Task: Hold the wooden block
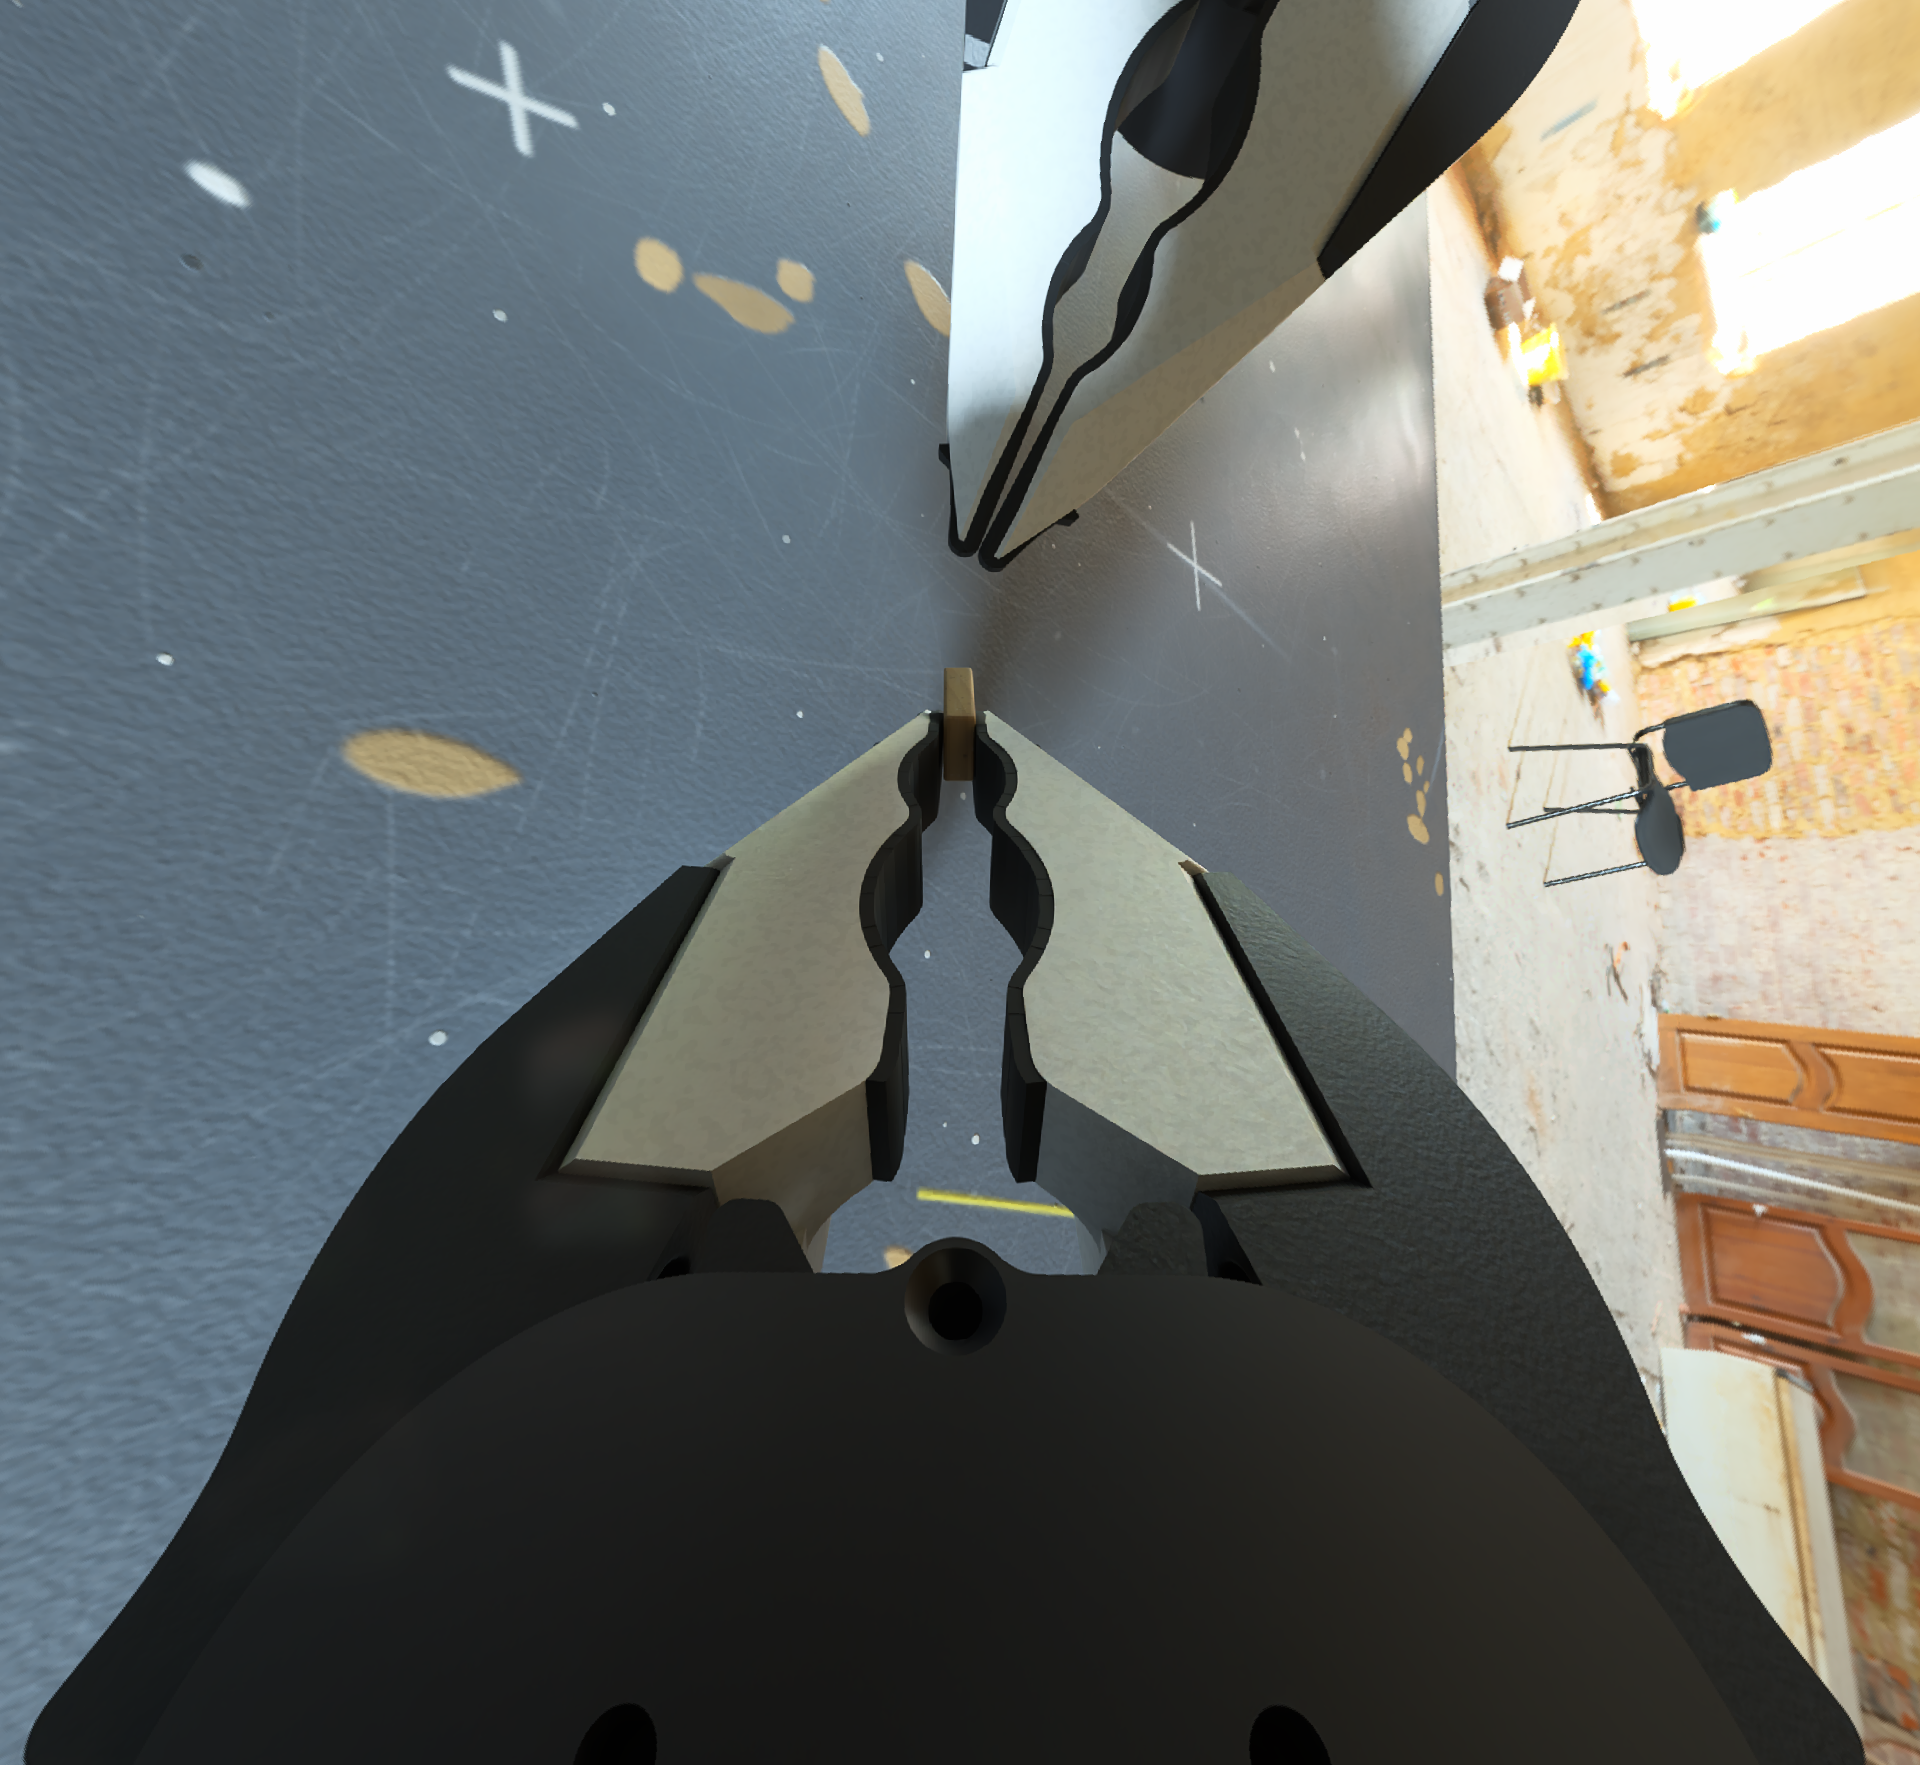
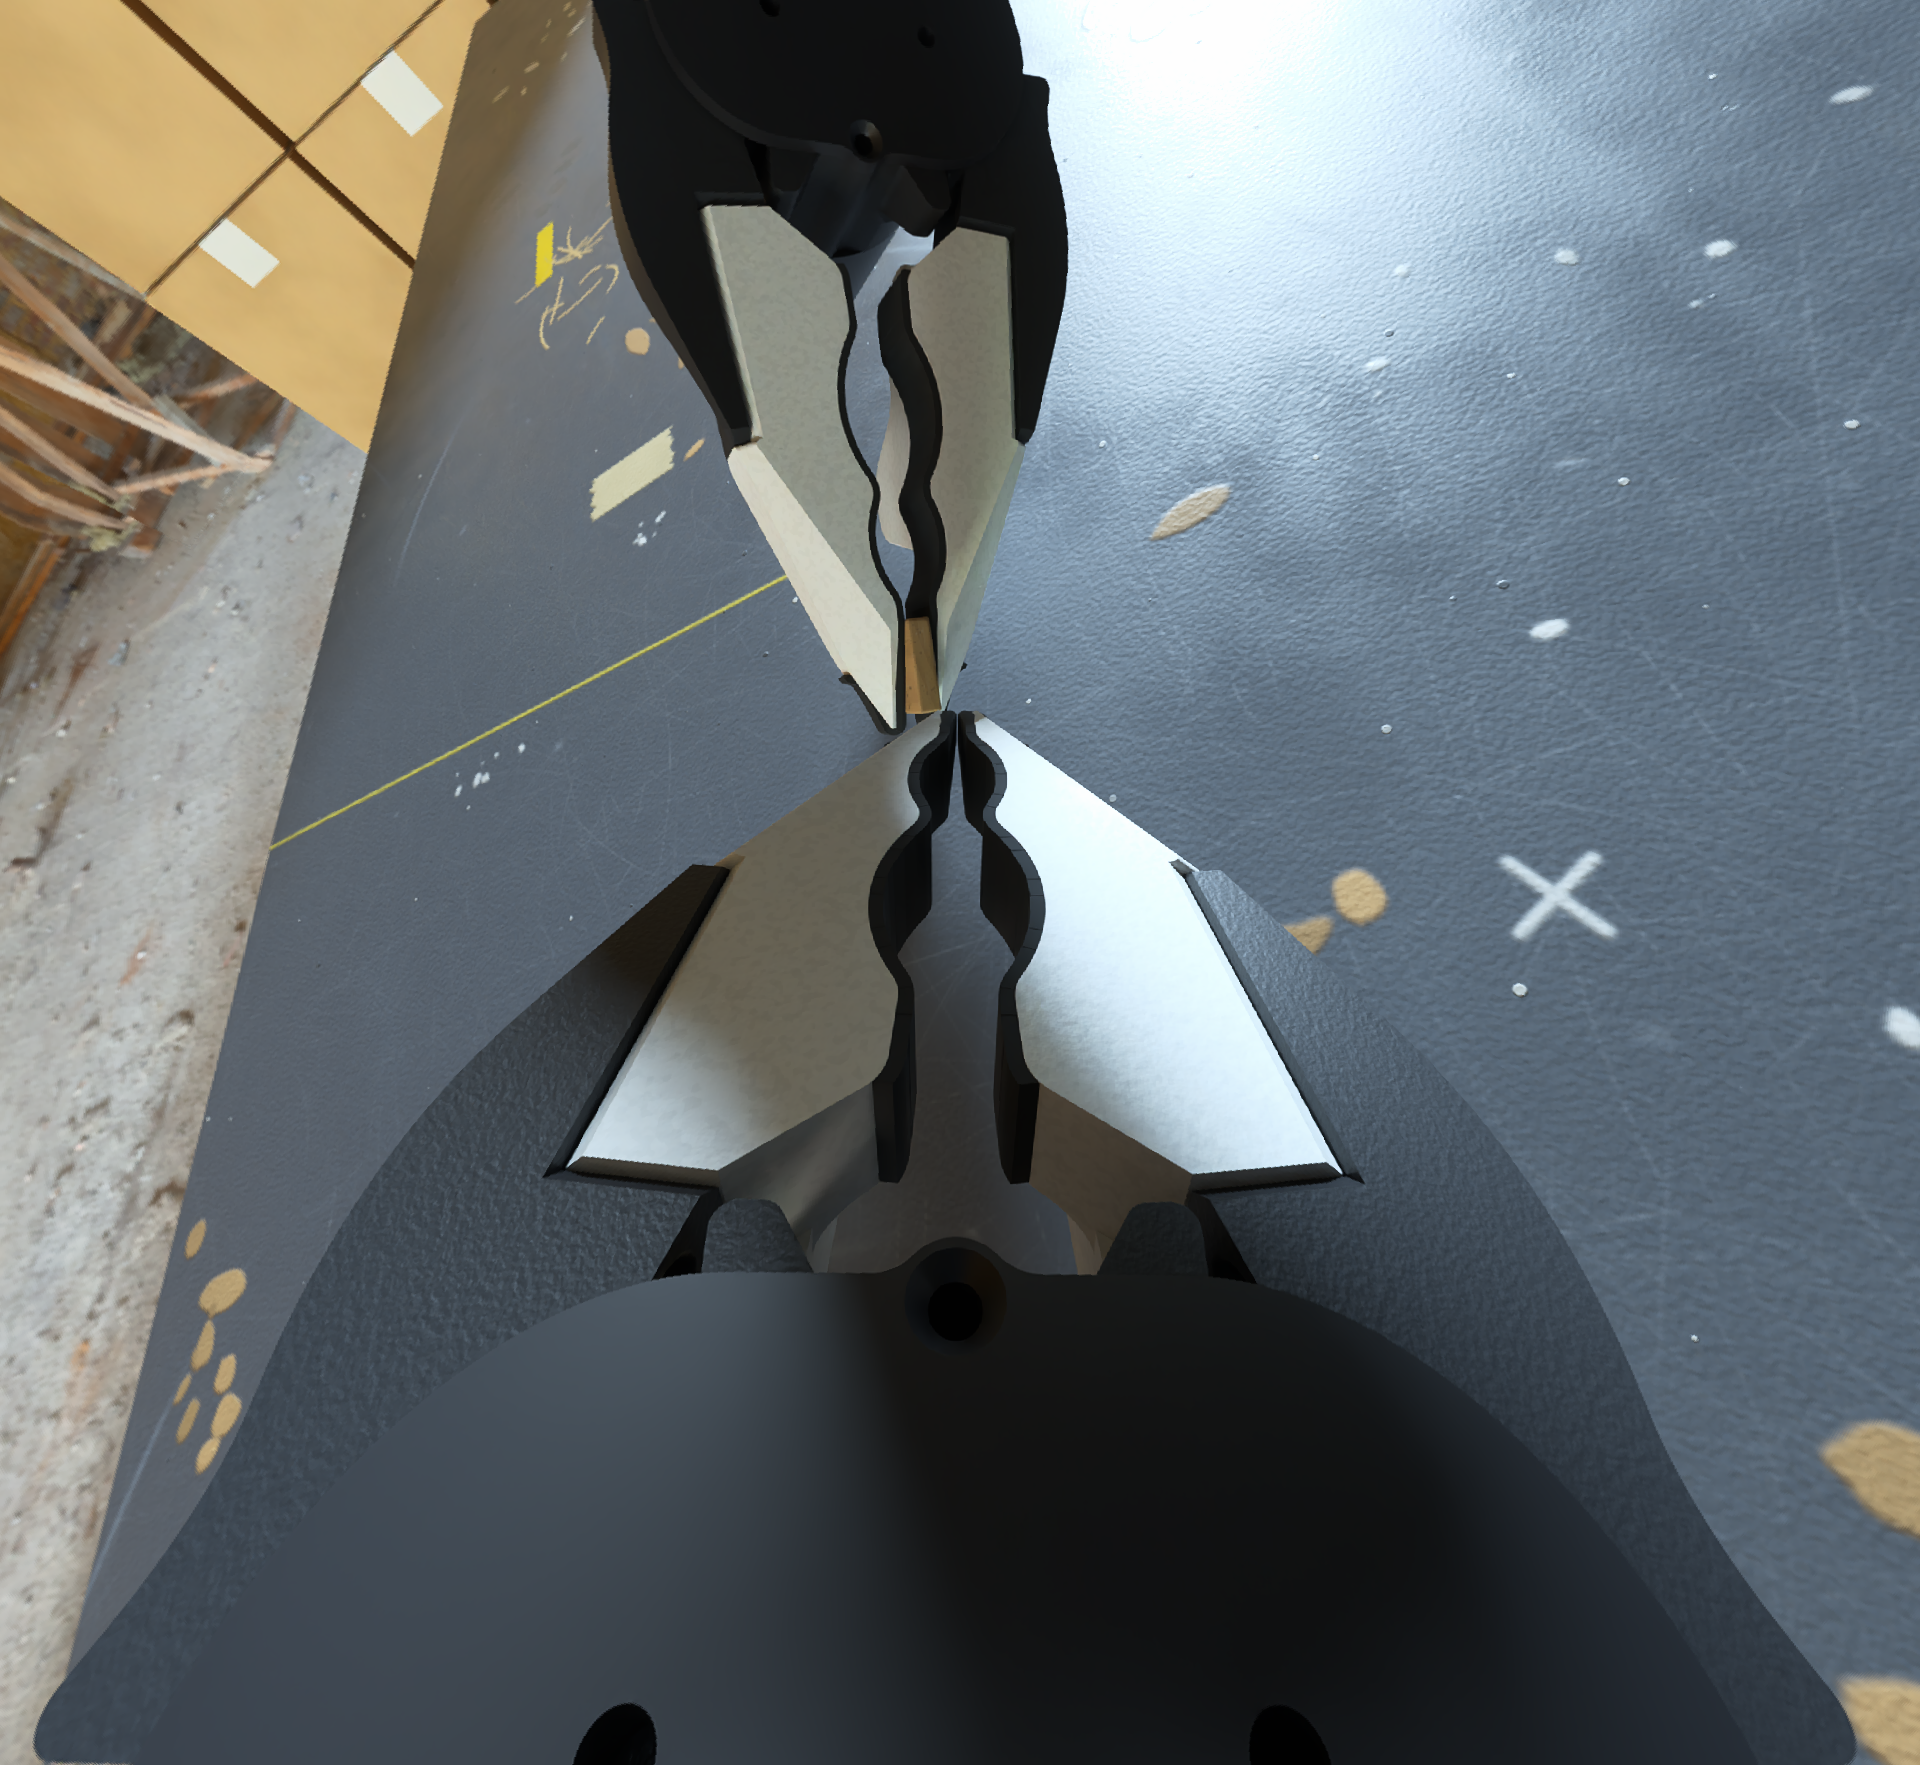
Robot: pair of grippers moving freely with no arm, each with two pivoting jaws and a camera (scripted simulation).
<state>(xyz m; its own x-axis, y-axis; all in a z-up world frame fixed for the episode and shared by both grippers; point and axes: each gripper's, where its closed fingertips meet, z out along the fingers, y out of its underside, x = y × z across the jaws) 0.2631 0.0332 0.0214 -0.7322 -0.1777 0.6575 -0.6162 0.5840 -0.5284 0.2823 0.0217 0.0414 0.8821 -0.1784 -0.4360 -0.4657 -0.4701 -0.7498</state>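
Note:
A small tan wooden block [image 1: 957, 723] is pinched between the tips of my left gripper [image 1: 957, 728], which is shut on it just above the dark table [image 1: 416, 520]. In the right wrist view the same block [image 2: 918, 666] shows between the left gripper's fingertips [image 2: 921, 676]. My right gripper [image 2: 954, 726] is shut and empty, its tips facing the left gripper's tips and almost touching them. In the left wrist view the right gripper [image 1: 977, 552] comes in from the top, its jaws closed, a short gap from the block.
The dark table carries pale paint spots, white cross marks [image 1: 512, 97] and a thin yellow line [image 2: 520, 707]. Its edge runs along a dusty floor [image 2: 125, 780]. Stacked cardboard boxes [image 2: 208, 53] stand beyond one end. A chair [image 1: 1662, 780] and wooden doors [image 1: 1787, 1196] are off the other side.

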